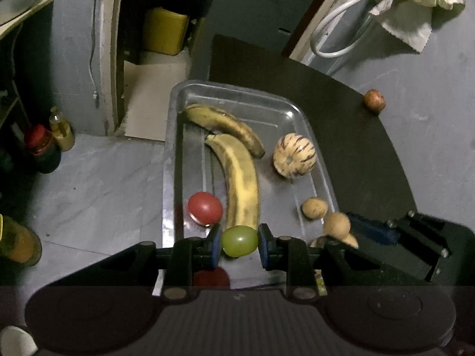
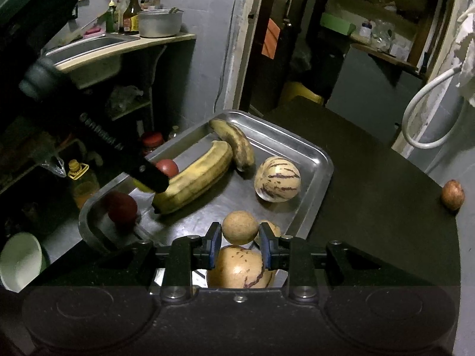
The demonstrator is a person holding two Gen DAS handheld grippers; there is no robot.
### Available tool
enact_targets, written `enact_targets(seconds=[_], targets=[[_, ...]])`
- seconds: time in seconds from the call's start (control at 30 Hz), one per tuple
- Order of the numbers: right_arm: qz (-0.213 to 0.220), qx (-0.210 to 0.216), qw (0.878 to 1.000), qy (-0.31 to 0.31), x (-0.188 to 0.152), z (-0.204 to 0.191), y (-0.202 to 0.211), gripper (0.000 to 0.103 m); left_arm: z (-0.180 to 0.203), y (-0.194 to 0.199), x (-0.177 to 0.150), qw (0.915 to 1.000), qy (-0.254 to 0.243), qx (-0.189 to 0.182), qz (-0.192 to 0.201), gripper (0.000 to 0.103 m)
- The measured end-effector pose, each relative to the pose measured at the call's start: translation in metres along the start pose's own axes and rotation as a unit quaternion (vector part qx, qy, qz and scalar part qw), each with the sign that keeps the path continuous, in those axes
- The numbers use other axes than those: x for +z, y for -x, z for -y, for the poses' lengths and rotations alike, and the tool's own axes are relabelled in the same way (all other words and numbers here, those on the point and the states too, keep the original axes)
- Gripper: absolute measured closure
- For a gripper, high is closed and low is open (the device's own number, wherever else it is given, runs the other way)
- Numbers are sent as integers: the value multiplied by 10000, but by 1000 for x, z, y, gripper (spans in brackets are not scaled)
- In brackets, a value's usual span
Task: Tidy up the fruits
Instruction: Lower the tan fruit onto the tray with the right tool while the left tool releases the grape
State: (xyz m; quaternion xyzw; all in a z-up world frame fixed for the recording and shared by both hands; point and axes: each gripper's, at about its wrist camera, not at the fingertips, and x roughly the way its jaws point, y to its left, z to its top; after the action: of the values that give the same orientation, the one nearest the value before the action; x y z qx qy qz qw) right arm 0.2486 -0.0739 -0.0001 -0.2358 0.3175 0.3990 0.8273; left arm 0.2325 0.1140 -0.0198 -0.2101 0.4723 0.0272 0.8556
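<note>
Sitting between left gripper (image 1: 240,244) pads: green fruit (image 1: 240,241)

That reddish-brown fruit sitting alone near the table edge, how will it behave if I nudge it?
The lone fruit looks round, so it would probably roll. It sits close to the dark table's curved edge with no rim there, so a push could send it off. It seems firm and small, likely light.
</note>
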Motion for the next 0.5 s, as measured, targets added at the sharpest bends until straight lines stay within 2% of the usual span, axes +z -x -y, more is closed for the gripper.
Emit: enact_targets(seconds=[0.5], targets=[[-180, 231, 9995, 68, 4, -2, -19, 74, -13, -7, -3, 9995, 150, 195, -172, 75]])
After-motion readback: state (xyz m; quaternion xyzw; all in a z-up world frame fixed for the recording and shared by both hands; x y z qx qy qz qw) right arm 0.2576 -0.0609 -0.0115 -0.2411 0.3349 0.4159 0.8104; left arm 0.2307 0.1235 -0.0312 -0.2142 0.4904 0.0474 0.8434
